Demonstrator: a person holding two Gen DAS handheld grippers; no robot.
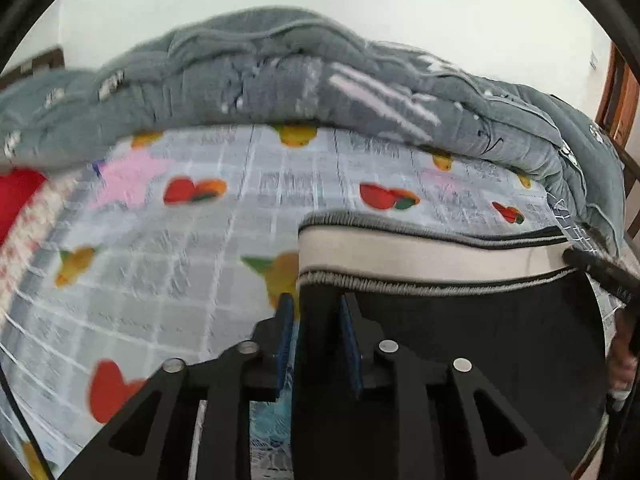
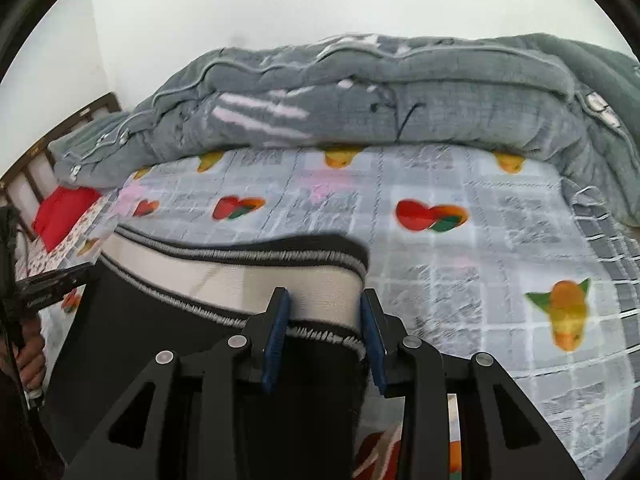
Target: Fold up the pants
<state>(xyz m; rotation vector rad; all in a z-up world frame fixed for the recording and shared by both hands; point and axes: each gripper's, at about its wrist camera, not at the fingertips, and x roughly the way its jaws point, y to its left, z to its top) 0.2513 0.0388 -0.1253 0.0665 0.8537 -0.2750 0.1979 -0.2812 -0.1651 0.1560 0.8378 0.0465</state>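
The pants (image 1: 460,340) are black with a cream waistband (image 1: 420,256) edged in grey stitching. They hang stretched between my two grippers above the bed. My left gripper (image 1: 316,312) is shut on the waistband's left end. My right gripper (image 2: 324,312) is shut on the waistband's right end (image 2: 320,284), with black cloth (image 2: 304,392) running down between its blue pads. The other gripper shows at the edge of each view, as in the right wrist view (image 2: 52,284).
The bed sheet (image 1: 180,272) is pale grey checks with fruit prints. A rumpled grey quilt (image 2: 400,112) lies along the far side by the white wall. A red pillow (image 2: 64,212) and a wooden headboard (image 2: 60,136) are at the left.
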